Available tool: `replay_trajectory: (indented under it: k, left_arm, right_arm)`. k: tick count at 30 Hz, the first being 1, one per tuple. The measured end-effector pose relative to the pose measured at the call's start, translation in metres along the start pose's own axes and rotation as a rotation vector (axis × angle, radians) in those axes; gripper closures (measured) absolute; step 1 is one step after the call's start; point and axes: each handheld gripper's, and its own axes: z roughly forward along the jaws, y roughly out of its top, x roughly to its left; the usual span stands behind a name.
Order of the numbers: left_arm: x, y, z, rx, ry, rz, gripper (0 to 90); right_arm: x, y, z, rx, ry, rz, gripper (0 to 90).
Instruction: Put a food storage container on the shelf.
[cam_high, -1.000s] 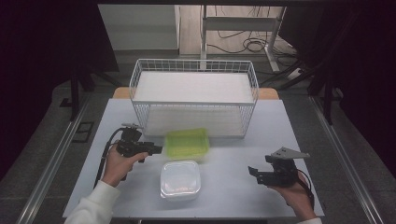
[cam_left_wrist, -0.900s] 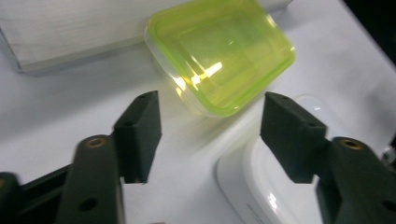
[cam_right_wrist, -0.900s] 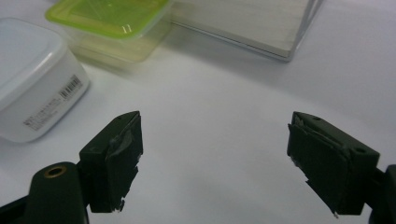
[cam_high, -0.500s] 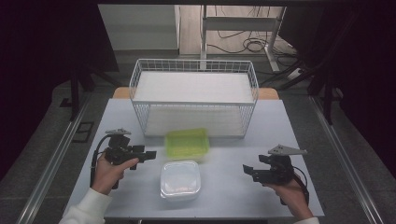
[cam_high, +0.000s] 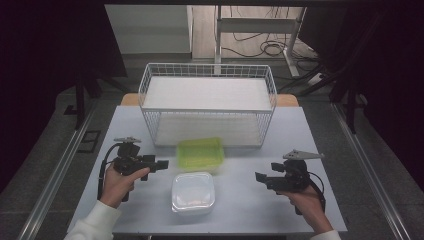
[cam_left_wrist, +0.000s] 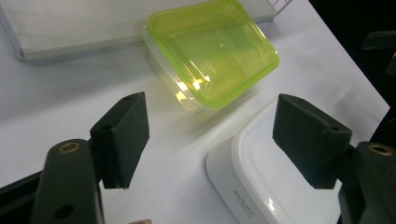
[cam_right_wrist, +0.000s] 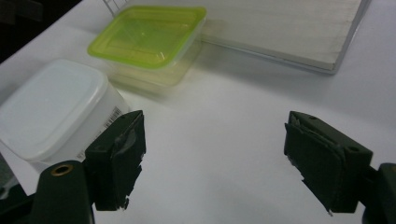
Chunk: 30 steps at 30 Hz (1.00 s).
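white wire basket (cam_high: 207, 107) on table (cam_high: 310, 135)

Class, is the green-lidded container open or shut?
Shut: the green lid sits flat on its clear container, rim flush on every visible side.

One camera looks down from high up at the whole table (cam_high: 240, 200). Two ride low, close in, one from each side. All see the green box (cam_high: 200, 154) and white box (cam_high: 194, 192)

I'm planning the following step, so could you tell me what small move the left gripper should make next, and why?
Probably ease the left gripper toward the green-lidded container: its jaws have just been opening, nothing lies between them, and that container sits just ahead of them.
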Motion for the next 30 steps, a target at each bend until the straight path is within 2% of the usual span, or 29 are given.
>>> replay_trajectory:
  k: [2,5,7,13,17,18,21,30]
  left_arm:
    - [0.001,0.003,0.002,-0.004,-0.014,-0.011,26.7]
    - [0.0,0.006,0.005,-0.008,-0.018,-0.018,26.6]
    - [0.002,0.008,0.009,-0.003,-0.035,-0.029,26.7]
    - [0.007,0.011,0.014,0.007,-0.031,-0.041,27.2]
    - [0.01,0.016,0.022,0.015,-0.046,-0.071,28.5]
    - [0.011,0.019,0.027,0.027,-0.047,-0.083,28.5]
    - [0.011,0.022,0.03,0.032,-0.045,-0.09,29.0]
    - [0.016,0.026,0.045,0.044,-0.059,-0.119,30.6]
  right_arm:
    - [-0.001,0.003,0.004,0.002,0.021,0.019,22.9]
    - [0.0,0.006,0.011,0.016,0.026,0.017,23.5]
    - [0.005,0.012,0.023,0.033,0.038,0.004,24.4]
    - [0.013,0.025,0.042,0.056,0.047,-0.006,27.1]
    - [0.015,0.035,0.054,0.054,0.059,0.026,30.8]
    - [0.014,0.039,0.062,0.054,0.07,0.05,32.3]
    - [0.014,0.044,0.071,0.057,0.084,0.066,34.1]
    - [0.014,0.055,0.097,0.092,0.09,0.077,38.7]
